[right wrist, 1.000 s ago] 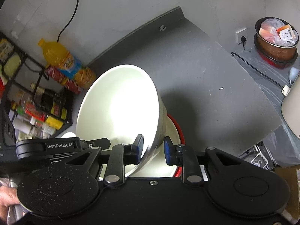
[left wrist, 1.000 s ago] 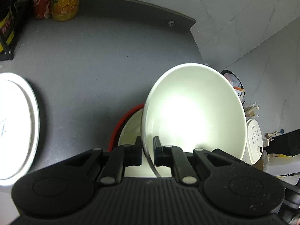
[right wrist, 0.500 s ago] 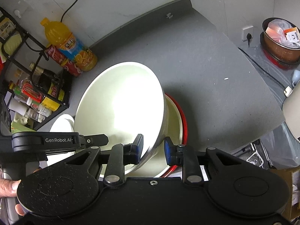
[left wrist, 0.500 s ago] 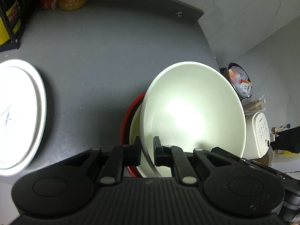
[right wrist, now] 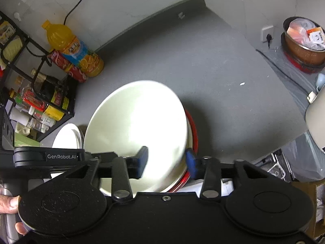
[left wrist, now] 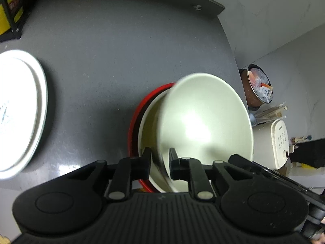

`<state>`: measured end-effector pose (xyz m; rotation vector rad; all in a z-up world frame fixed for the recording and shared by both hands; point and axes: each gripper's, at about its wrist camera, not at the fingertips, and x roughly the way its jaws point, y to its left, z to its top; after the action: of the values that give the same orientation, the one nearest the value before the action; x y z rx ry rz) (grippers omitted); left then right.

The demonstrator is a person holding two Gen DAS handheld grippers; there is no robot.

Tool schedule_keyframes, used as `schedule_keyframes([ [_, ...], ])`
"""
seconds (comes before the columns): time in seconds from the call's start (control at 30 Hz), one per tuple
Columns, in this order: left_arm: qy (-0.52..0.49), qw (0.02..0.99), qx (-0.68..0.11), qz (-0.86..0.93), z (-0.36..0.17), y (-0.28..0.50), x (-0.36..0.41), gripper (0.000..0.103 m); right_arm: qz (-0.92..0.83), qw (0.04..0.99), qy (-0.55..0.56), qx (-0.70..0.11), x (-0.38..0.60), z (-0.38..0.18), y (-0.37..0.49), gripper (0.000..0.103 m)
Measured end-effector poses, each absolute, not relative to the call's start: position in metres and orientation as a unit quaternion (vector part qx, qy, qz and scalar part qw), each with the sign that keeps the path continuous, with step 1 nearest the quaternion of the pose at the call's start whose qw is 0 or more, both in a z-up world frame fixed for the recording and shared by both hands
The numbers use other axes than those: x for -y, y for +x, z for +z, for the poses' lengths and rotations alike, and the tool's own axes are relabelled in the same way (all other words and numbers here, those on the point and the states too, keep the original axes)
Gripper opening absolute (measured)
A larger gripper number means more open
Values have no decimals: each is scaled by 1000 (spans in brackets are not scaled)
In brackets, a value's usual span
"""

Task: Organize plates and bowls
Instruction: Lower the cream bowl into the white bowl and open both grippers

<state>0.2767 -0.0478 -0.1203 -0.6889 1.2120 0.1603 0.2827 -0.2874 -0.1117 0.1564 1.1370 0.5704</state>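
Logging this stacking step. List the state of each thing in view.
top bowl: tilted, blurred, above the cream bowl.
cream bowl: nested in red bowl.
red bowl: on the counter.
plates: stacked flat.
left gripper: jaws straddle top bowl's rim; grip unclear.
right gripper: jaws open, straddling the rim.
juice bottle: upright, capped.
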Motion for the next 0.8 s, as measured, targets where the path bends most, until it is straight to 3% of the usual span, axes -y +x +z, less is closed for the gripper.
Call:
schedule_keyframes([
  [0.37, -343, 761, -546, 72, -105, 263, 33, 34, 266, 807, 99, -518, 311, -107, 286, 54],
  [0.8, -358, 755, -540, 108, -117, 257, 21, 42, 258, 788, 118, -546, 318, -131, 296, 62],
])
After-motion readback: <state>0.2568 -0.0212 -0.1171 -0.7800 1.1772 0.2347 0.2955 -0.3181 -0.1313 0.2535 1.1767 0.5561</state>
